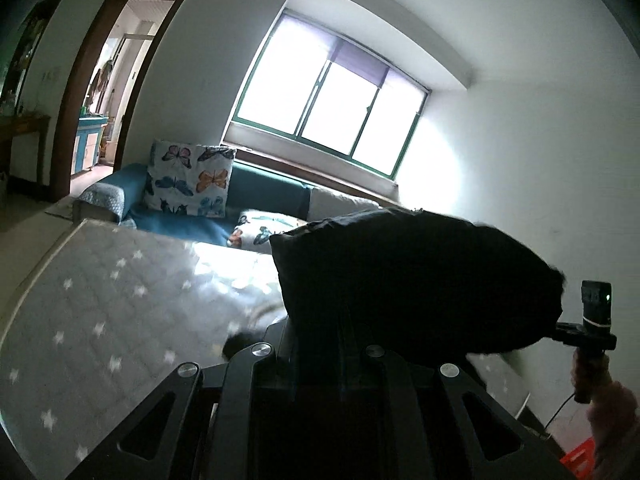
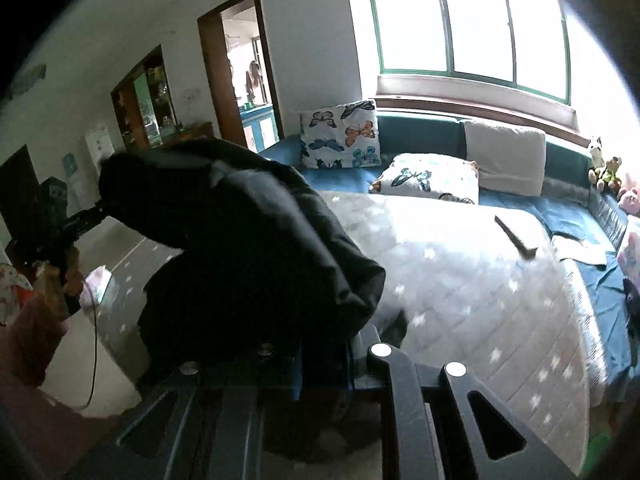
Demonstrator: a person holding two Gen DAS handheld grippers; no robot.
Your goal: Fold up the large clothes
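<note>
A large black garment [image 1: 416, 280] hangs in the air above the mattress, stretched between both grippers. In the left wrist view my left gripper [image 1: 316, 332] is shut on its near edge, and the cloth hides the fingertips. At the far right of that view the right gripper [image 1: 558, 326], held by a hand [image 1: 592, 376], pinches the other end. In the right wrist view the garment [image 2: 248, 248] bulges in front of my right gripper [image 2: 324, 344], which is shut on it. The left gripper [image 2: 96, 212] grips the far end at the left.
A grey quilted mattress [image 2: 480, 292] with white stars lies below, with a dark flat object [image 2: 516, 236] on it. Behind it stands a teal sofa [image 2: 420, 132] with butterfly pillows [image 2: 340, 136], stuffed toys [image 2: 604, 168], a window and a doorway [image 1: 112, 92]. A red crate [image 1: 580, 460] sits low right.
</note>
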